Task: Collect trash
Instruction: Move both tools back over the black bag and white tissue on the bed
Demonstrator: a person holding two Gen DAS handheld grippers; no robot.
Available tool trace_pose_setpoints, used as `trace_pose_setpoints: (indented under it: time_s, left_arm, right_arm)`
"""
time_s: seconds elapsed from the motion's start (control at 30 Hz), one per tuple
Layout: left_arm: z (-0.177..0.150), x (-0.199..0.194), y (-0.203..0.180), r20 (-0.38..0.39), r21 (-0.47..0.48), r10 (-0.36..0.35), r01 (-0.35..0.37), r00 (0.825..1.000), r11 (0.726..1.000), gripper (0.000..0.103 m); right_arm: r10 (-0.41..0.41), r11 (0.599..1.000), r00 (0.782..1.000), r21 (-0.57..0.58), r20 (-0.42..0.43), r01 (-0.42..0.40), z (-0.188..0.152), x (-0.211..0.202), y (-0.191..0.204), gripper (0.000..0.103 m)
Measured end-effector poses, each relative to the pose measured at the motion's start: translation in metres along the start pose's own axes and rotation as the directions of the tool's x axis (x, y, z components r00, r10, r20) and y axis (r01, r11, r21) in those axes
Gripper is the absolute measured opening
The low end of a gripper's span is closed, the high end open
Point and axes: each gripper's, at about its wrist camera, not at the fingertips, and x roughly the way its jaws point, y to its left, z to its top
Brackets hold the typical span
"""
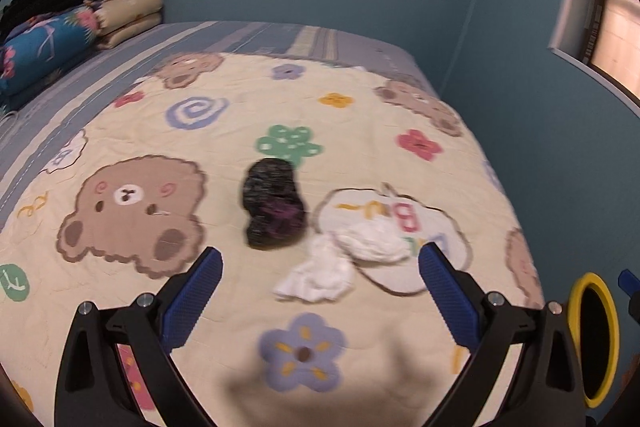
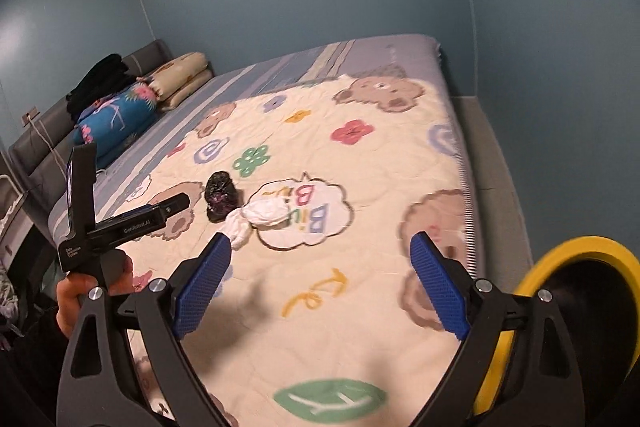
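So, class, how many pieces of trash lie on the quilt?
2: a black crumpled wrapper near the quilt's middle, and a white crumpled tissue touching its right side. More may be hidden.

The bin is cut off by the right edge and partly hidden behind a gripper arm. Left of the bin, the white wad and dark wad are blurred; their materials cannot be told.

Both wrist views are aimed forward and down over the bed from near its foot; the right view is set further right. The quilt's centre is shared.
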Motion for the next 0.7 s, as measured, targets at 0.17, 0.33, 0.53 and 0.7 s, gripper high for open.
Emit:
trace_pose_setpoints:
  time_s: [0.17,0.33,0.53,0.7]
  left_arm:
    - [0.006,0.025,0.024,-0.033,-0.037,0.032,-0.033,0.999,0.999,0.095]
    - [0.014,0.051,0.042,-0.062,-0.069,0.049,-0.053,0.997,0.996,0.095]
    - [0.029,0.084,0.055,-0.079,-0.104,0.054,-0.062,0.995,0.993,0.095]
    - [0.039,0.114,0.059,-0.094,-0.111,0.084,-0.094,0.992,0.989,0.095]
  right_arm:
    - [0.024,0.999,0.997,-0.019,-0.07,-0.026,-0.001,0.049,0.017,0.087]
    - [0.047,0.998,0.99,-0.029,-0.134,-0.051,-0.003,0.096,0.031,0.088]
    - [0.06,0.996,0.983,-0.051,-0.171,-0.07,-0.002,0.151,0.043,0.089]
    - [0.078,0.993,0.977,-0.067,-0.198,-0.093,0.0,0.192,0.054,0.09]
